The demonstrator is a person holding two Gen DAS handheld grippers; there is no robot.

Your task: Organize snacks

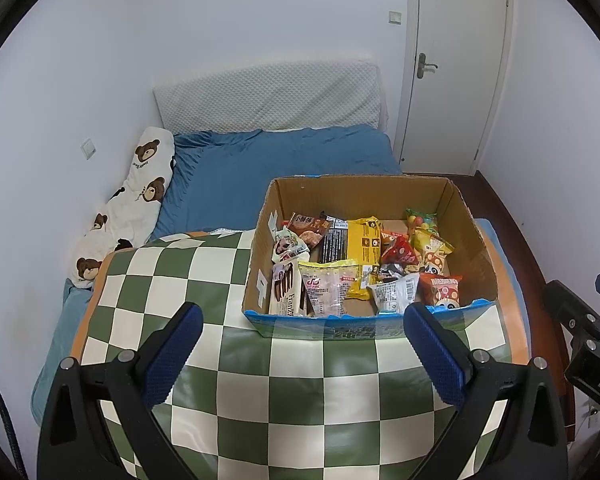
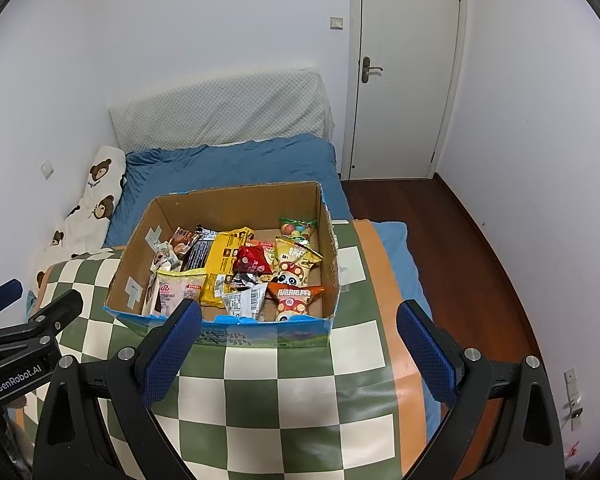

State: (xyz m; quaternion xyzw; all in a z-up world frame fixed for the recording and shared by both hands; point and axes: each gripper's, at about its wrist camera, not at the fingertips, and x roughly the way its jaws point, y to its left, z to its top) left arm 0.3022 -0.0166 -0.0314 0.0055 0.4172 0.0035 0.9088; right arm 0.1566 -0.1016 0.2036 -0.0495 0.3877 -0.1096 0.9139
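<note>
An open cardboard box (image 1: 360, 194) (image 2: 236, 200) stands on a green-and-white checkered mat (image 1: 204, 280) (image 2: 284, 376). Several snack packets lie inside: a yellow packet (image 1: 365, 244) (image 2: 226, 258), a red one (image 1: 400, 252) (image 2: 254, 262), an orange panda packet (image 1: 444, 286) (image 2: 294, 298) and a wafer box (image 1: 286, 288). My left gripper (image 1: 302, 316) hangs open over the mat, just short of the box's front wall. My right gripper (image 2: 298, 314) is open too, at the same front wall. Both hold nothing.
The mat lies on a bed with a blue sheet (image 1: 284, 160) (image 2: 236, 164). A bear-print pillow (image 1: 132, 200) lies along the left wall, a white cushion (image 1: 268, 96) at the head. A white door (image 2: 404, 72) and wooden floor (image 2: 480, 240) are to the right.
</note>
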